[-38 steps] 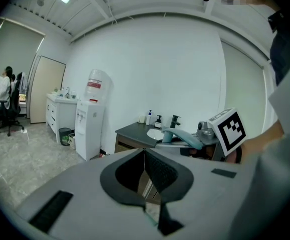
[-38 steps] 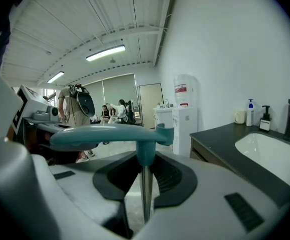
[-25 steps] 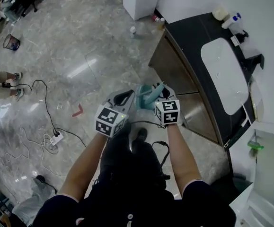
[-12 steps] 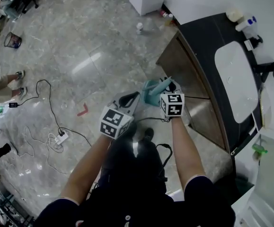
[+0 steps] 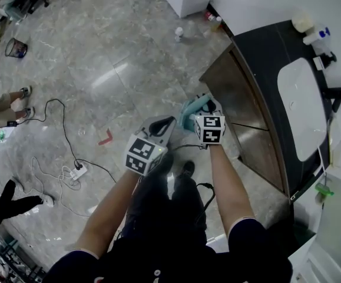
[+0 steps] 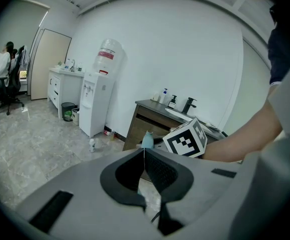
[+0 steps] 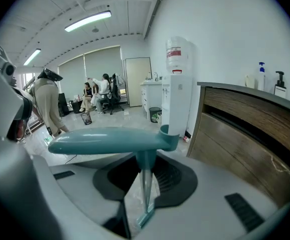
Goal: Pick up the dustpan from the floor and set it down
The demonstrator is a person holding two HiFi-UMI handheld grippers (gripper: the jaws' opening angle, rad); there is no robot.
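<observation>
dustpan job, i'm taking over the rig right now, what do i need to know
Left claw: shut, nothing in it, beside the right one.
Right claw: shut on the teal dustpan. It pinches a thin flat part, and the handle lies crosswise just beyond the claw.
Dustpan: off the floor, held in the air close to the wooden cabinet.
Done: the pick-up.
Left: set the dustpan down and release it.

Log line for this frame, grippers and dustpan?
right gripper: shut on dustpan | left gripper: shut, empty | dustpan: held beside cabinet
</observation>
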